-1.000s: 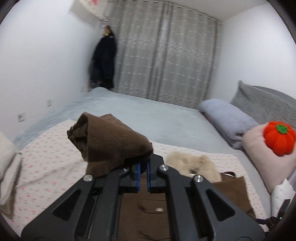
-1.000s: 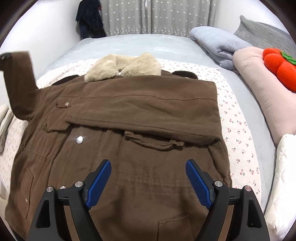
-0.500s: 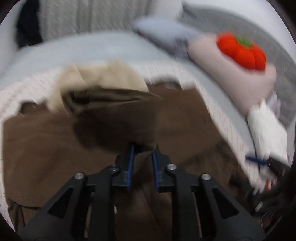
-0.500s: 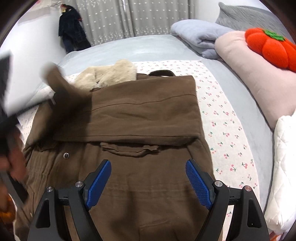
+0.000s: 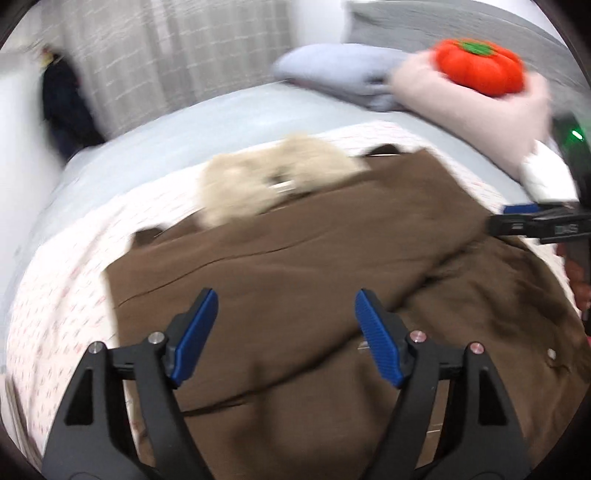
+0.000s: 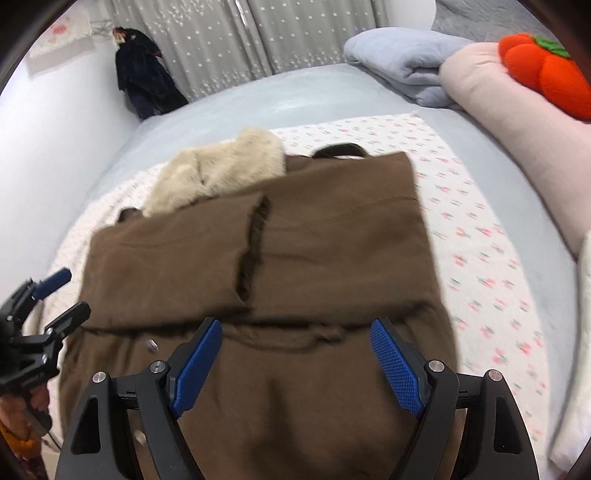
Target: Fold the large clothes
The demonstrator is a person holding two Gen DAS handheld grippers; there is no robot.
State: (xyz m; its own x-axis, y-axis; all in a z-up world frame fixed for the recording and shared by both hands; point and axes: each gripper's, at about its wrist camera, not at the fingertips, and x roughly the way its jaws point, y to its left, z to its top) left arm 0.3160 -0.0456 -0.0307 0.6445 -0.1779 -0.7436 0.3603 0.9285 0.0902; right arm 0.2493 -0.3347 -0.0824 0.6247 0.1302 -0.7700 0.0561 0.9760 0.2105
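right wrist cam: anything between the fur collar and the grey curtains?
Only bare grey bedsheet between the fur collar and the curtains; the right wrist view shows it most clearly.

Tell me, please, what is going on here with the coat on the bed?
A person with a gripper in each hand is folding a brown coat on a bed. Both sleeves now lie folded across its chest, below the cream fur collar. The left gripper has just been opening, with nothing between its jaws. The right gripper hovers open over the coat.
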